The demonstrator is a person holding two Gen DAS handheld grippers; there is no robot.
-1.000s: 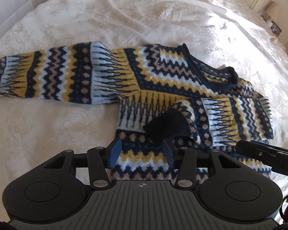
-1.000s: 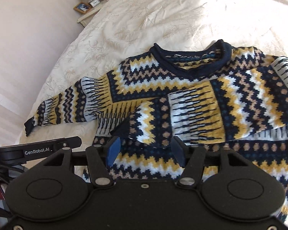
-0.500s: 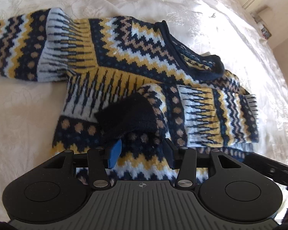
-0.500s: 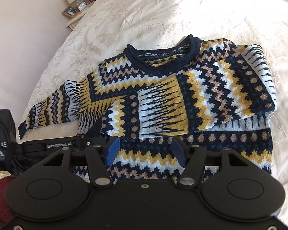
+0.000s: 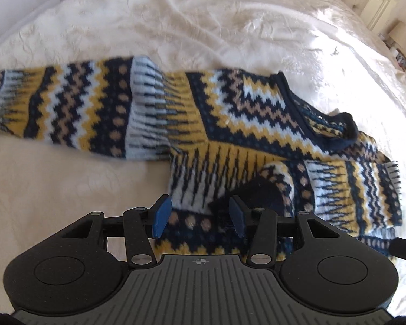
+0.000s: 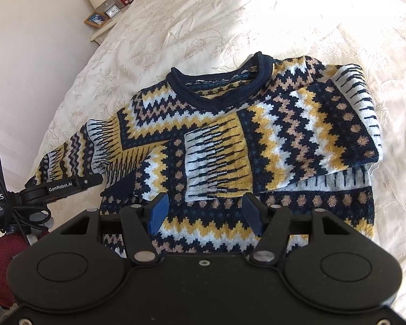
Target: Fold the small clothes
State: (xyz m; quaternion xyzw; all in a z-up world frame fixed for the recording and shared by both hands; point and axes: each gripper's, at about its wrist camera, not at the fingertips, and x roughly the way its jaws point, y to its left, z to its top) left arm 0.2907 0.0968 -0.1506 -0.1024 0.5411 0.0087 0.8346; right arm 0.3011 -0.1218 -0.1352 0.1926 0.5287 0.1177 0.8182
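Left gripper (image 5: 199, 215) pulled back from sweater (image 6: 230, 135); both grippers wide, empty.

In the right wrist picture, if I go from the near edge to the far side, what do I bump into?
Right tongs → jumper's zigzag hem → folded sleeve → navy collar → cream bedspread.

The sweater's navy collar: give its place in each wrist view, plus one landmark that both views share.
Left wrist view: the navy collar sits right of centre, at mid height, seen side-on at the sweater's far right end.
Right wrist view: the navy collar lies just above centre, as an open loop facing the camera.
Shared landmark: the folded sleeve lying across the sweater's chest.
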